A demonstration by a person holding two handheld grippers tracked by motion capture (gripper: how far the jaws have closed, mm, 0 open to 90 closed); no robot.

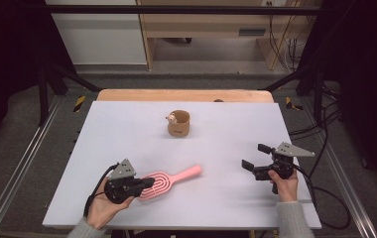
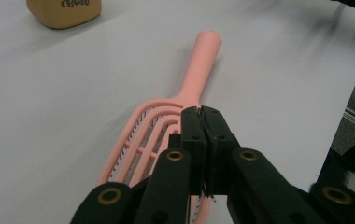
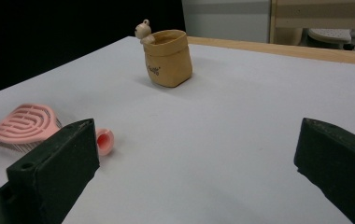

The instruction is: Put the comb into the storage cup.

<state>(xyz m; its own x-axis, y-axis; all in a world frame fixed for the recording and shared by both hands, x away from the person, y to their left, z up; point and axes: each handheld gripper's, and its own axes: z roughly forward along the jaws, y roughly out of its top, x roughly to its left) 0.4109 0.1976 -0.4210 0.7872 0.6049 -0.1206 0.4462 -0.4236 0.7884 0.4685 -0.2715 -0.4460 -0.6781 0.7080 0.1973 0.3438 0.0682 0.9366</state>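
Observation:
A pink vented hairbrush (image 1: 169,178) lies bristles down near the table's front, its handle (image 2: 203,60) pointing right and away. My left gripper (image 1: 150,182) sits over the brush head (image 2: 140,140). Its jaws are pressed together at the head's right edge, with bristle tips showing in the seam between them (image 2: 202,114). My right gripper (image 1: 256,156) is held at the front right, jaws wide apart with nothing between them (image 3: 194,154). From there the brush (image 3: 24,123) is seen off to the left.
A small tan pouch (image 1: 179,124) with a little animal figure on its rim stands at the middle back of the white table (image 1: 226,119); it also appears as the pouch (image 3: 168,58) ahead of the right gripper. Cables trail off the right edge.

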